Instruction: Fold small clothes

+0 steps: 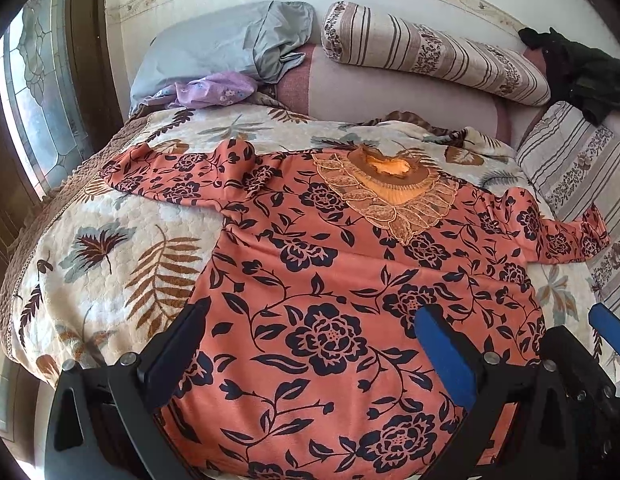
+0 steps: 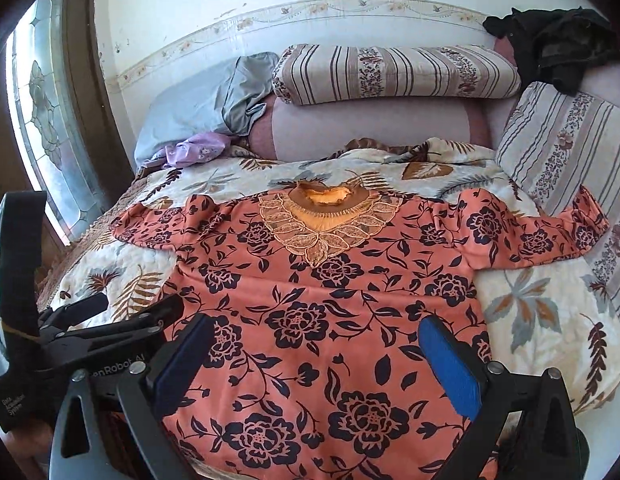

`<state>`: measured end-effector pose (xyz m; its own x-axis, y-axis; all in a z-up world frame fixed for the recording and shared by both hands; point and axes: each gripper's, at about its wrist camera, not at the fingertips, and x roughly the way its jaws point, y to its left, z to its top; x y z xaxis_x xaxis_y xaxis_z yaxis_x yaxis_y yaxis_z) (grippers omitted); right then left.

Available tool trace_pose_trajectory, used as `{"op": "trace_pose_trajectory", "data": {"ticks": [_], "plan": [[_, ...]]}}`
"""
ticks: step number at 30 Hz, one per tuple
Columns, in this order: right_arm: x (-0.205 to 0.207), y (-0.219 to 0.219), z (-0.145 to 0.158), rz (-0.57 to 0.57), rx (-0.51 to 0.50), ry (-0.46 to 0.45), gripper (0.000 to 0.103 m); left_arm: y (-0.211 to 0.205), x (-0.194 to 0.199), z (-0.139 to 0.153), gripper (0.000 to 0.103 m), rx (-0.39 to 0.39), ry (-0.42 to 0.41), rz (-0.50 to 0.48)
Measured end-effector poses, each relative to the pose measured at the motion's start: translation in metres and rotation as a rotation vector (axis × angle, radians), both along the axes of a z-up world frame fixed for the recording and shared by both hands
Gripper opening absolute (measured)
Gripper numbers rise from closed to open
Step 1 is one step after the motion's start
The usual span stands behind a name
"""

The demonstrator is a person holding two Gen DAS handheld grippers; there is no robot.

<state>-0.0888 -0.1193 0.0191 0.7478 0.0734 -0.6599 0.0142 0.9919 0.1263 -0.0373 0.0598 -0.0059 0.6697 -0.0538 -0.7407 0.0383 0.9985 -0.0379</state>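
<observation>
An orange blouse with dark flowers (image 1: 329, 280) lies spread flat, front up, on the bed, sleeves out to both sides and its lace collar (image 1: 389, 188) at the far end. It also shows in the right wrist view (image 2: 329, 292). My left gripper (image 1: 313, 332) is open and empty, its fingers over the blouse's lower part near the left hem side. My right gripper (image 2: 317, 344) is open and empty over the lower right part. The right gripper's blue pad (image 1: 605, 320) shows at the right edge of the left view; the left gripper (image 2: 110, 320) shows at the left of the right view.
The bed has a leaf-print quilt (image 1: 110, 248). At the head lie a grey pillow (image 1: 214, 48), a purple cloth (image 1: 214, 88), a striped bolster (image 1: 429, 52) and dark clothes (image 1: 581, 72). A striped cushion (image 2: 561, 140) stands at the right. A window (image 2: 42, 112) is on the left.
</observation>
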Motion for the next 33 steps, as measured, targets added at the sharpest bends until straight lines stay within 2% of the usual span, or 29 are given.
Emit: {"op": "trace_pose_trajectory", "data": {"ticks": [16,33], "plan": [[0.007,0.008,0.003,0.012,-0.022,-0.035,0.103,0.005,0.004,-0.002,0.103,-0.001,-0.001,0.013],[0.011,0.014,-0.006,0.002,-0.063,-0.015,0.103,0.007,0.007,-0.005,0.103,0.002,0.004,0.025]]}}
